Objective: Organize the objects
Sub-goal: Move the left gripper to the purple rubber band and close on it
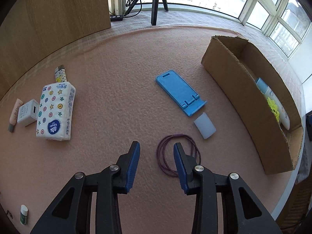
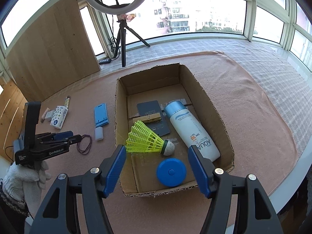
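My left gripper (image 1: 157,146) is open and empty, low over the pink cloth; its right finger overlaps a purple hair tie (image 1: 167,154). Ahead lie a white cap (image 1: 204,125) and a blue phone stand (image 1: 180,94). My right gripper (image 2: 157,152) is open and empty above the near end of the cardboard box (image 2: 212,105). The box holds a yellow shuttlecock (image 2: 146,140), a blue round case (image 2: 171,172), a white sunscreen bottle (image 2: 192,130), a wooden clothespin (image 2: 147,118) and a dark card (image 2: 150,107). The left gripper (image 2: 79,136) also shows in the right wrist view, at the hair tie (image 2: 84,143).
At the left lie a Vinda tissue pack (image 1: 55,111), a white charger (image 1: 27,113), a pink tube (image 1: 14,115) and a patterned lighter (image 1: 61,74). A small white-capped tube (image 1: 23,214) lies near the front left. A wooden board (image 1: 54,15) and a tripod (image 1: 155,2) stand behind.
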`<state>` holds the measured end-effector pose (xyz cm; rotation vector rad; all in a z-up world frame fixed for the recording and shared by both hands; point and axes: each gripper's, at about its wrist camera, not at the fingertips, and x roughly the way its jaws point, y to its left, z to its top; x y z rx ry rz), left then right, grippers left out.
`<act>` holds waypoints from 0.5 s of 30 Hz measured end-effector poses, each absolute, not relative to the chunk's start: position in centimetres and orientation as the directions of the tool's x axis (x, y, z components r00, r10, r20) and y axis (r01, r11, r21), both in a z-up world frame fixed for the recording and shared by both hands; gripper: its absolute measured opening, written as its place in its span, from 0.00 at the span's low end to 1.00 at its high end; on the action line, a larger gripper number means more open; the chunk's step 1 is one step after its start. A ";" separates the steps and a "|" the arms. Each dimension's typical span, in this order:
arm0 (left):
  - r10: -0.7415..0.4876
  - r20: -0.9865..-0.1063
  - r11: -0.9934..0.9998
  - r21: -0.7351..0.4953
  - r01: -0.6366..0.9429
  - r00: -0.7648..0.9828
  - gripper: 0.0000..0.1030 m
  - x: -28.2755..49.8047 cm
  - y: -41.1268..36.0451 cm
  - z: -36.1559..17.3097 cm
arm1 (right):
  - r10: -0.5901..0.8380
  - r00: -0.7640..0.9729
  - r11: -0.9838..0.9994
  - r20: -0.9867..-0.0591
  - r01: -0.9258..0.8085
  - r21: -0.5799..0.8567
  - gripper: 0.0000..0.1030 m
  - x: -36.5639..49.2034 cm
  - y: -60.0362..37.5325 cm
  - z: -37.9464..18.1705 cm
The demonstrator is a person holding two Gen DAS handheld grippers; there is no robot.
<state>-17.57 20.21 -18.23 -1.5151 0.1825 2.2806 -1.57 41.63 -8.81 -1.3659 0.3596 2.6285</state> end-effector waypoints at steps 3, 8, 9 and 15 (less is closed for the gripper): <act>0.250 -0.911 -0.909 -0.106 -0.402 -0.326 0.37 -17.5 20.6 -18.8 | 0.023 -0.568 -0.960 -0.823 -0.241 0.139 0.60 -1.6 41.1 -8.9; 0.225 -0.910 -0.912 -0.070 -0.404 -0.349 0.21 -17.4 20.6 -18.9 | -0.006 -0.575 -0.962 -0.818 -0.220 0.162 0.60 -1.6 40.0 -8.7; 0.216 -0.909 -0.915 -0.061 -0.398 -0.356 0.13 -17.4 20.4 -18.9 | -0.017 -0.578 -0.963 -0.816 -0.209 0.168 0.60 -1.7 39.7 -8.5; 0.161 -0.906 -0.914 0.012 -0.406 -0.391 0.06 -16.9 19.8 -18.7 | -0.072 -0.579 -0.976 -0.812 -0.127 0.177 0.60 -2.9 36.8 -8.4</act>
